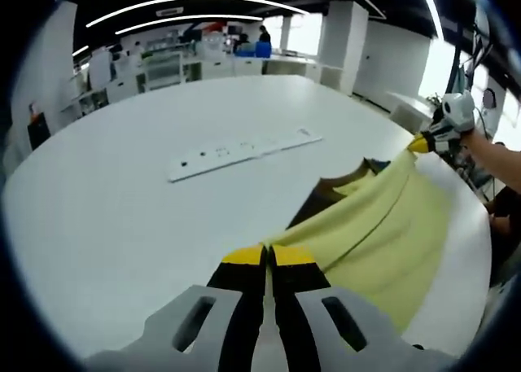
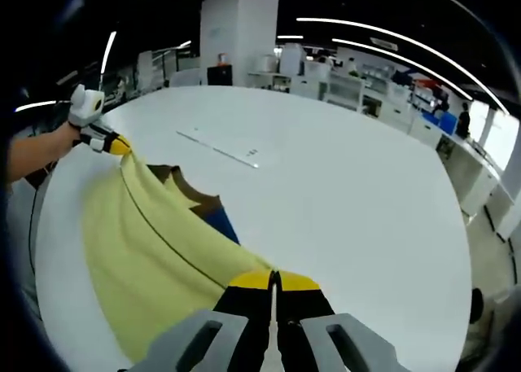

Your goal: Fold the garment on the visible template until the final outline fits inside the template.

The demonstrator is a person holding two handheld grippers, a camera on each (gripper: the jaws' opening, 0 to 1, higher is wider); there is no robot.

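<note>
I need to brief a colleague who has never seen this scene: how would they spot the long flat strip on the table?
On the large white table, look past the yellow garment. The white strip lies flat and apart from the cloth; it is long, narrow and rigid, with small dark marks.

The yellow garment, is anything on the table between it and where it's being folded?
Nothing visible does. Both grippers, left and right, already pinch the yellow garment; the white strip lies apart on the table.

We see both views brightly and evenly lit by long ceiling light strips (image 1: 187, 2), with windows (image 1: 297, 30) glaring white. Fisheye bending curves the white surface (image 1: 122, 201) strongly at the edges, where detail smears; shadows stay faint.
</note>
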